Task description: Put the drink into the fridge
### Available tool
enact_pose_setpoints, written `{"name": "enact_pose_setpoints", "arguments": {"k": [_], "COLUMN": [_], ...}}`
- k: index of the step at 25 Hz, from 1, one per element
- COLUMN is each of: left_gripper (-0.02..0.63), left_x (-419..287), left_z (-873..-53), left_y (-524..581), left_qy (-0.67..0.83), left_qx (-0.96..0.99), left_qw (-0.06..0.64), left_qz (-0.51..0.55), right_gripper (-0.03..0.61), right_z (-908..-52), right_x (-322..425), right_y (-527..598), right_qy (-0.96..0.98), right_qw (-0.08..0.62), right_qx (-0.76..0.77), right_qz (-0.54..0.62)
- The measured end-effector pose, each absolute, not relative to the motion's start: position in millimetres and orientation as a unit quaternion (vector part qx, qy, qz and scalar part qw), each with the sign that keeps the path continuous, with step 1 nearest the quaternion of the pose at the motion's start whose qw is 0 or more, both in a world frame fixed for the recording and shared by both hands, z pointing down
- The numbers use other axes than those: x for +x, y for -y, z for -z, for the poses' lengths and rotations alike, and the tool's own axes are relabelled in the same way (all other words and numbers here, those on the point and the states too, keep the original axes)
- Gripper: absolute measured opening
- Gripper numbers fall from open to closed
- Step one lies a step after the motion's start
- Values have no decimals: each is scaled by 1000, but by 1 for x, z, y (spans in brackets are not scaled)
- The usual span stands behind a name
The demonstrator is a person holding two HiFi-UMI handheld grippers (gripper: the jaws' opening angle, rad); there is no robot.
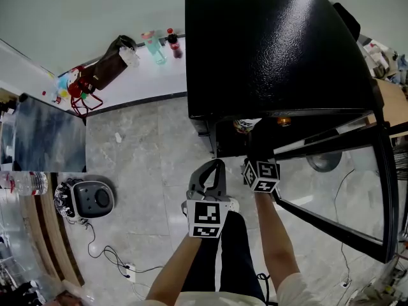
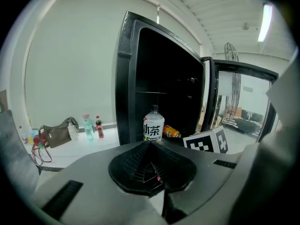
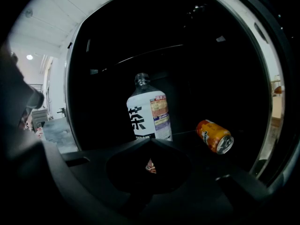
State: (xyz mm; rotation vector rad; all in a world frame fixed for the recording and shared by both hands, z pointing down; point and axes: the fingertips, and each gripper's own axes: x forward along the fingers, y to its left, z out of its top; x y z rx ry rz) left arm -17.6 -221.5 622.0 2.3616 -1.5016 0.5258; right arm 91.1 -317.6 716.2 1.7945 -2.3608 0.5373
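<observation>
A white tea bottle (image 3: pixel 149 111) stands upright on a shelf inside the open black fridge (image 1: pixel 274 50). To its right an orange can (image 3: pixel 214 136) lies on its side. My right gripper (image 3: pixel 151 140) is shut with nothing in it and points at the bottle from just in front of the fridge opening. My left gripper (image 2: pixel 151 143) is also shut and empty. It hangs farther back, to the left of the right one, and from it I see the same bottle (image 2: pixel 153 125) and can (image 2: pixel 171 133). The fridge's glass door (image 1: pixel 357 190) stands open to the right.
Several bottles (image 1: pixel 159 46) and a brown bag (image 1: pixel 105 65) sit on a white ledge along the far wall. A round grey device (image 1: pixel 92 199) and loose cables (image 1: pixel 115 257) lie on the tiled floor at the left. A water bottle (image 1: pixel 25 182) lies on the left-hand table.
</observation>
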Motion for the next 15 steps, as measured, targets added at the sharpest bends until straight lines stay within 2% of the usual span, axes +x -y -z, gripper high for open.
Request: {"name": "enact_pose_setpoints", "arguments": {"k": [15], "left_gripper": [5], "left_x": [-2], "left_z": [-564], "left_y": [213], "left_qy": [524], "left_qx": [827], "left_qw": [136], "left_qz": [-151], "right_gripper": [-6], "right_z": [-607], "right_x": [113], "right_y": [249], "right_qy": [790], "right_qw": [45], "right_qx": [596], "right_qz": [-138]}}
